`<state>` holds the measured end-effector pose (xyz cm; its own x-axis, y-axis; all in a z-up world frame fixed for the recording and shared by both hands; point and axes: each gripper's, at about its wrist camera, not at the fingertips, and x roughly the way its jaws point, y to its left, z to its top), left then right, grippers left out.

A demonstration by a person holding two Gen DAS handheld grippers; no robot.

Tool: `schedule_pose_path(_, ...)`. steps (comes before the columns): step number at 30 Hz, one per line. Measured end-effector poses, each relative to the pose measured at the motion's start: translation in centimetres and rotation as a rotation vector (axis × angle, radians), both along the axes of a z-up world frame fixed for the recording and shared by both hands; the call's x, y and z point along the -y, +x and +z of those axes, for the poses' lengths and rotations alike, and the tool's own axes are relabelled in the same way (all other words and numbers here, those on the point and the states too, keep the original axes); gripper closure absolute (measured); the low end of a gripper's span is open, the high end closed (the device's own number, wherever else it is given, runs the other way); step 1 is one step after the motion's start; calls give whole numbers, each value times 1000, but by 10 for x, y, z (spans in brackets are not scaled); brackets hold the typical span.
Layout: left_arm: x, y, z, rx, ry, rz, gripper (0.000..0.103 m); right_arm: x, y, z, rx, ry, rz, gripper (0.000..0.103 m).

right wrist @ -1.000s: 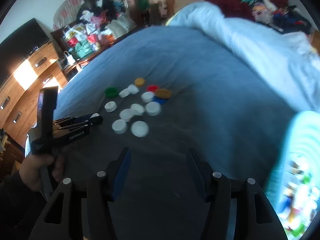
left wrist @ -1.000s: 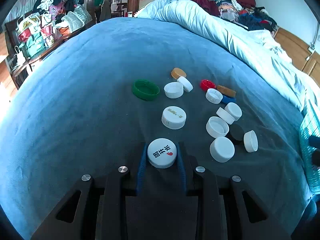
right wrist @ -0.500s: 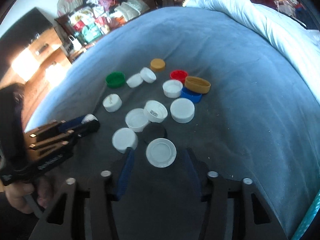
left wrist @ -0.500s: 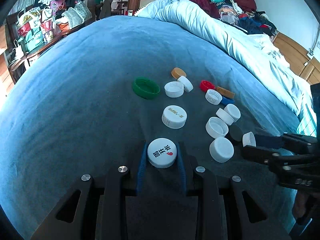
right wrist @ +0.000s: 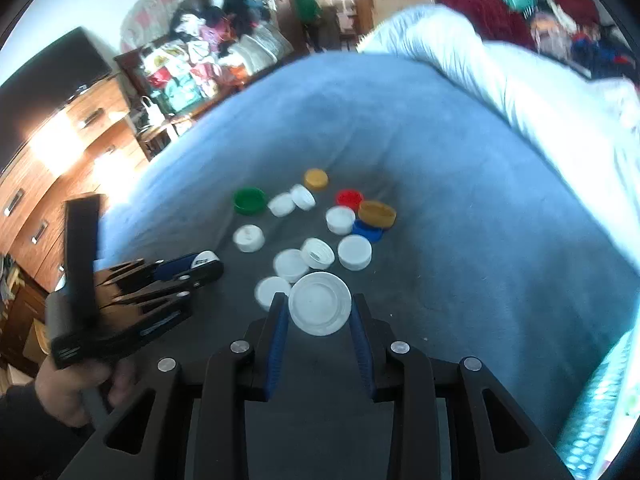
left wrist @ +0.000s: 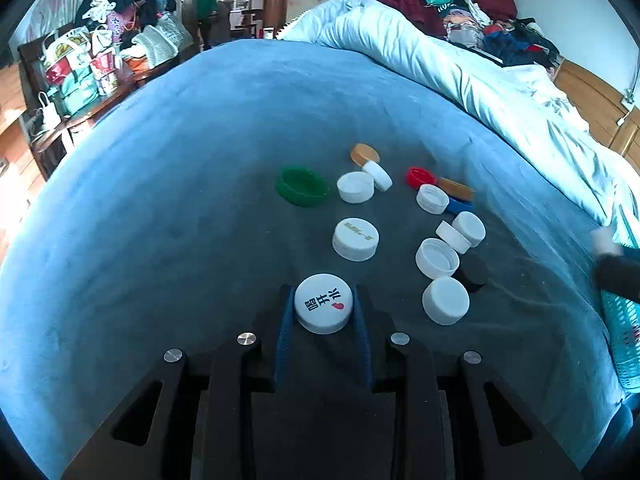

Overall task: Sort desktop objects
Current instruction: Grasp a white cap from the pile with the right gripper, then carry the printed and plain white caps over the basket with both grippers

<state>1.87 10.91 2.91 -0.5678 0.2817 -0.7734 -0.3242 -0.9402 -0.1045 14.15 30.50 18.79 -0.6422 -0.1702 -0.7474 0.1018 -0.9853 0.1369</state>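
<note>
The sorting seems to be in its early or middle part. Many bottle caps still lie loose on the blue bed cover [left wrist: 168,184]: a green cap [left wrist: 302,186], an orange cap [left wrist: 365,154], a red cap [left wrist: 420,177], a blue cap [right wrist: 368,230], a black cap [left wrist: 472,272] and several white ones, all close together in the middle of the bed. At the right edge a turquoise basket [left wrist: 624,332] is partly visible; I judge it may be the place for sorted caps, but what it contains is too blurred to read.

The left hand-held gripper [left wrist: 323,312] is clamped on a white printed cap [left wrist: 323,303], with both blue pads touching its sides, at the near edge of the group. The right hand-held gripper [right wrist: 320,316] is closed around a plain white cap [right wrist: 320,303] that shows its ridged face, and the pads press on its rim. Both held caps are still near the pile, not yet at the basket.
</note>
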Motion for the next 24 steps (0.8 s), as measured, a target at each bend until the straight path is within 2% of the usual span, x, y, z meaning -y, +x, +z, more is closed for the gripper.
schedule_pose_path(6,7,10,27,10,1,44,79,-3,31,35,-45,30,-15,69)
schedule_pose_path(12,-15,36,90,-67,7,13,79,-16,59,66,-104,72,-58,69)
schedule_pose_path(17,-58,60,128,-120,16,-80,79,-39,85,87,-144,116,-122,69)
schedule_pose_path(24,-142,95,151,-146,20,-237,79,-92,124,109,-170,134,-251,69)
